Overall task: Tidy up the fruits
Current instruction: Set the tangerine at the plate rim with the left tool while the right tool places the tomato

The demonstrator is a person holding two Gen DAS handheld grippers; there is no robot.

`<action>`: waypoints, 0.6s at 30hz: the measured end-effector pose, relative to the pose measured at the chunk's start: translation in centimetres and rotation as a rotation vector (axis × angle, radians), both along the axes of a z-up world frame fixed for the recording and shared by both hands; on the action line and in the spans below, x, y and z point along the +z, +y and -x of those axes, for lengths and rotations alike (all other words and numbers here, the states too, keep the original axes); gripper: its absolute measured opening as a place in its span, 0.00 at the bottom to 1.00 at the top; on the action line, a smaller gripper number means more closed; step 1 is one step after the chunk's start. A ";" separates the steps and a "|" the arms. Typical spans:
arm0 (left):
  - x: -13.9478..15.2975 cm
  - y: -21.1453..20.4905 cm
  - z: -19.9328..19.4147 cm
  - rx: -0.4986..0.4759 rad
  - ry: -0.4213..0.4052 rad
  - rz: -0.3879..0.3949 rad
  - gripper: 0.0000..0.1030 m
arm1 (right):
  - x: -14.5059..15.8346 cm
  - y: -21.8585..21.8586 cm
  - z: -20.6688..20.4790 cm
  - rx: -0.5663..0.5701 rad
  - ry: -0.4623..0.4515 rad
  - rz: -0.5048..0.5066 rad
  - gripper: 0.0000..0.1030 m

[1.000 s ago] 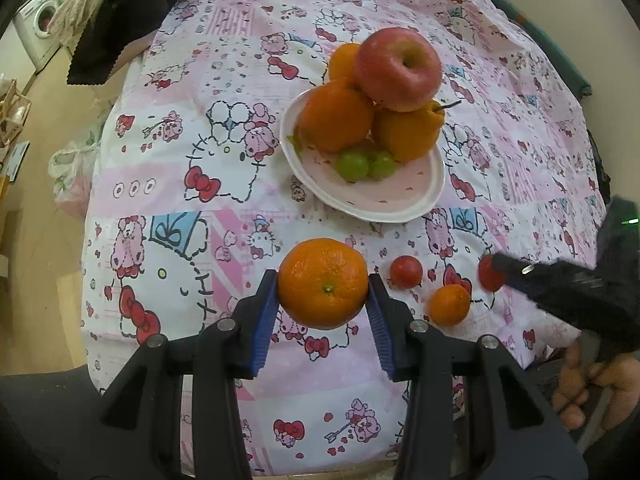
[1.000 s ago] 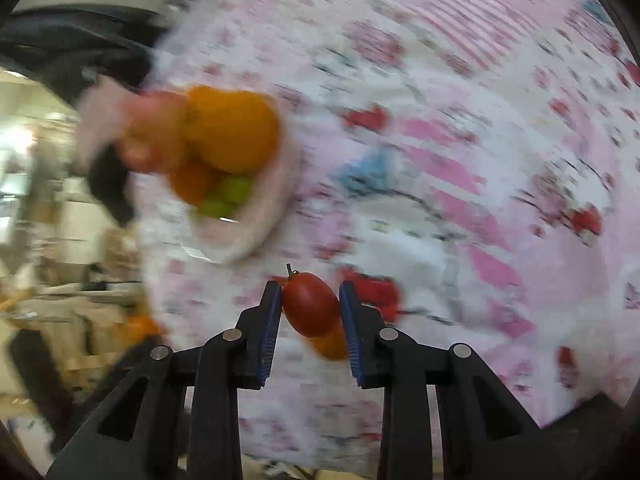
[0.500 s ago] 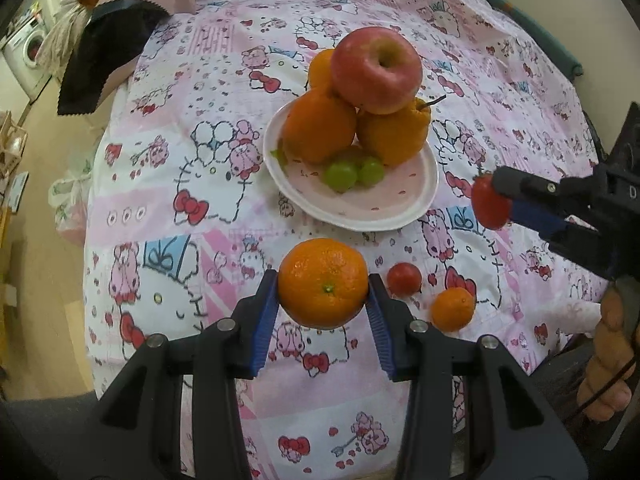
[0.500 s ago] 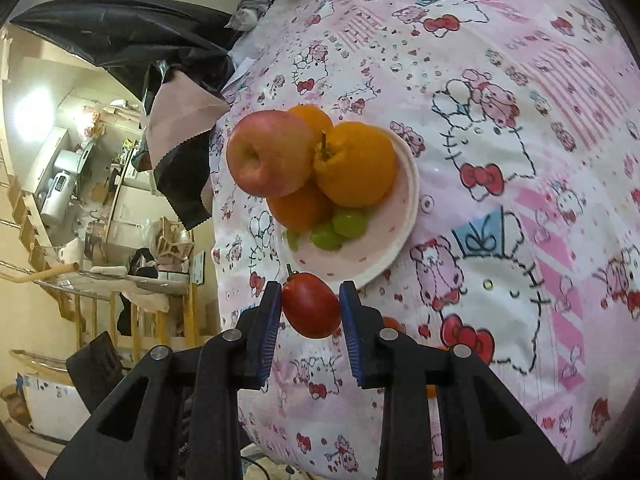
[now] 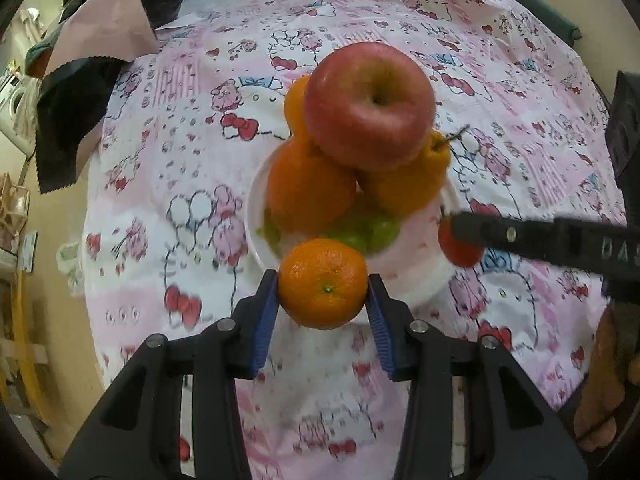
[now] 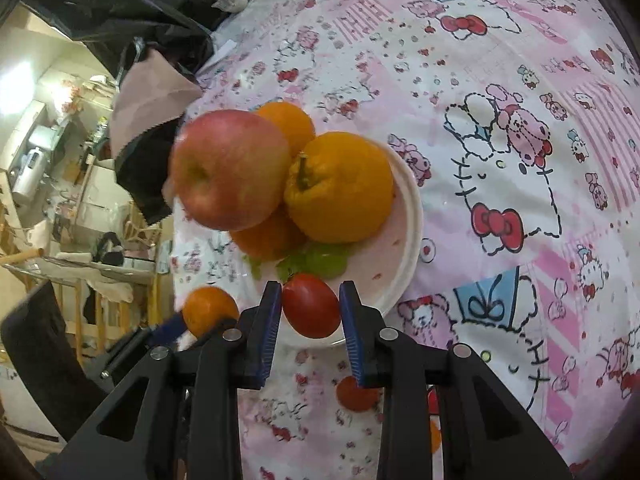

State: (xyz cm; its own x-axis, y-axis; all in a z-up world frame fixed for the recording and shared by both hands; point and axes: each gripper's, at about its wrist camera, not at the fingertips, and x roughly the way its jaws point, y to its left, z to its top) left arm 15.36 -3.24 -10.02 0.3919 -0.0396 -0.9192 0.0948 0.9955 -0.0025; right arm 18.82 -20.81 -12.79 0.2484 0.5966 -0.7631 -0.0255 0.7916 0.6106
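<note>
The left tool [image 5: 323,294] is clamped on a small orange [image 5: 323,283], its blue pads [image 5: 265,320] pressed against either side of the fruit, stem end facing the camera. Just past that orange, ahead of the tool, sits the white plate [image 5: 424,276] on the tabletop, which is covered with a pink cartoon-print cloth [image 5: 192,168]. The held orange hangs over the plate's near rim.

On the plate the fruit is heaped: a big red apple [image 5: 370,104] rides on top, resting on three larger oranges [image 5: 310,188], one of them, to the right, lumpy and with a stem [image 5: 404,184]. Green grapes [image 5: 376,228] lie under the pile at the near side, right in front of the held orange.

To the right of the left tool, the right tool [image 6: 310,312] reaches in from the side, closed on a small red tomato [image 6: 311,306], gripped between its own blue pads [image 6: 270,320]. Seen along that tool, the tomato hovers over the plate's near edge [image 6: 412,240], just short of the grapes [image 6: 320,258], with the apple [image 6: 228,170] and the stemmed orange [image 6: 340,186] further ahead. Down to its left, the left tool's orange [image 6: 210,310] shows beside the plate.

Beneath the right tool, another small tomato [image 6: 354,394] lies on the cloth, partly hidden by the finger. A person's hand [image 5: 604,384] shows at the far right edge.
</note>
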 end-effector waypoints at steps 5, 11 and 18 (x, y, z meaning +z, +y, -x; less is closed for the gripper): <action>-1.7 0.5 -1.4 0.025 0.013 0.039 0.38 | -0.9 0.5 -0.3 0.012 0.013 0.029 0.31; -2.7 0.4 -1.5 0.027 0.027 0.062 0.39 | -1.8 0.8 -0.4 0.017 0.049 0.079 0.31; -3.2 0.5 -1.7 0.042 0.044 0.053 0.39 | -2.4 1.1 -0.4 0.013 0.066 0.101 0.31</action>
